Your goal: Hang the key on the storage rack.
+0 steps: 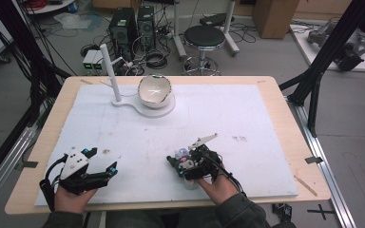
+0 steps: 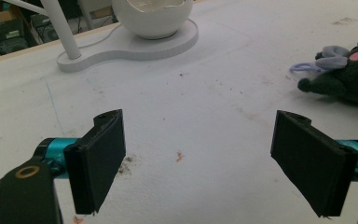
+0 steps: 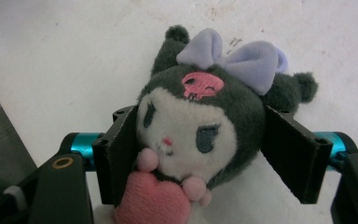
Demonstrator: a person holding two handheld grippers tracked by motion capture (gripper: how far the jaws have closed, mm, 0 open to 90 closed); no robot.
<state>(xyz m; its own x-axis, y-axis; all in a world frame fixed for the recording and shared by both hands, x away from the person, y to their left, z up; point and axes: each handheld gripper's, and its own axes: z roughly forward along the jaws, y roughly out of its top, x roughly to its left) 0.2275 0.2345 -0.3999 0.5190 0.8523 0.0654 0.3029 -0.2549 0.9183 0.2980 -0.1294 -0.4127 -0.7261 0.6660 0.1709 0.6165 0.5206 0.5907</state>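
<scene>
A small dark plush doll, with a white face, a lilac bow and a pink heart at its chest, was held between the jaws of the right gripper, which were pressed against the two sides of its head. In the high view the doll was seen low over the white mat, toward the near edge of the desk and well apart from the white bowl. The right gripper was gripped by the person's right hand. To the left of the doll, at about the same depth, the left gripper was held in the left hand, its jaws spread wide over bare mat with nothing between them. From the left gripper view the doll was seen off to the right, lying beyond the jaws. Far behind the doll, the bowl was seated on a flat white base, and a white post was raised from that base just left of the bowl. Small stains were marked on the mat.
</scene>
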